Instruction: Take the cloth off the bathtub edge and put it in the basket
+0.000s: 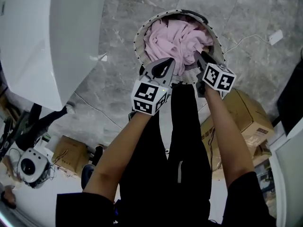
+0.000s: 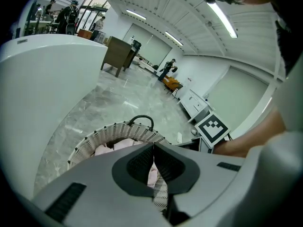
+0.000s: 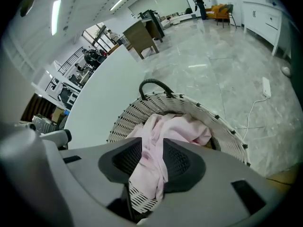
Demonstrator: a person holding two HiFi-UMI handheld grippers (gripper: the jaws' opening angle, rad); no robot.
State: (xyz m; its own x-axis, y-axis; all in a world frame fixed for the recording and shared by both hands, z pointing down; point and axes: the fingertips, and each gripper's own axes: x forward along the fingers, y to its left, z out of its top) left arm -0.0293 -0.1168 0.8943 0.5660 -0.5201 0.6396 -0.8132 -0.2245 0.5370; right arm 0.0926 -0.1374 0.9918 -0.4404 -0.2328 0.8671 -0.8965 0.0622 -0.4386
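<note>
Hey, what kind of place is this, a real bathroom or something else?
Probably a staged bathroom corner in a big open hall or workshop, not a home. A white bathtub and a wicker basket stand on a grey marble-look floor, with cardboard boxes nearby and a desk farther off.

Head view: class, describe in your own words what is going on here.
A person with a gripper in each hand stands over a woven basket on the grey floor beside the white bathtub. The pink cloth already lies piled in the basket. The right gripper has its jaws apart, with a fold of the cloth loose between them. The left gripper is shut at the near rim and appears to hold nothing.
</note>
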